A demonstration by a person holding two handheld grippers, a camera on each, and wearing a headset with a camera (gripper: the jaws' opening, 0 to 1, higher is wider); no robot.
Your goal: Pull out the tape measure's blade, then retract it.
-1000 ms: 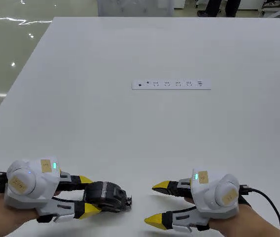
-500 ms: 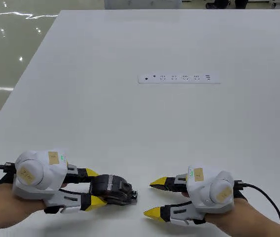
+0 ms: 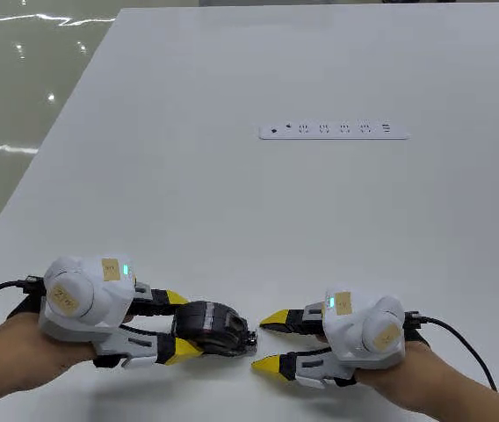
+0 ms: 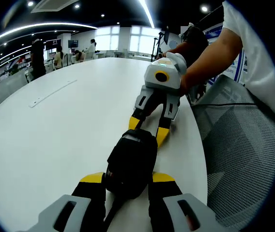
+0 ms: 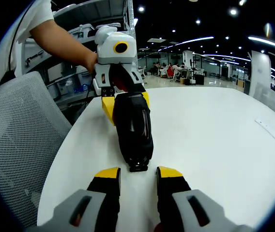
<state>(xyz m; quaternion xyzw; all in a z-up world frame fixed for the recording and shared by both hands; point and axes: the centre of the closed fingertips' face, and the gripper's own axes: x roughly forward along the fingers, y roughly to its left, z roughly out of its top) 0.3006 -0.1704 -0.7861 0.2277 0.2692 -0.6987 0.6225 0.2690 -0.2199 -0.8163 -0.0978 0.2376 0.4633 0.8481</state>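
Starting on the pull-out, would you say?

I'd judge so. The left gripper (image 3: 177, 324) is clamped on the black tape measure (image 3: 219, 327), which lies on the white table (image 3: 320, 229) at about 7 o'clock in the head view. No blade is drawn out.

And the right gripper (image 3: 270, 343)?

At the case's 3 o'clock, jaws parted. Going by the right gripper view, its yellow tips flank the blade's end hook (image 5: 138, 167) without pinching it.

So the next move?

Probably closing those tips on the hook, then drawing it away toward 3 o'clock while the left holds the case steady. The hook is small, so the pinch wants to be square or it may slip off.

Anything you can't make out?

The blade itself is wound inside the case. I can't find a lock or brake button on the black housing. Where the left jaws meet the case underneath is hidden, and the hook is only a tiny glint in the head view. The power strip (image 3: 334, 132) toward 12 o'clock is well apart and no concern.
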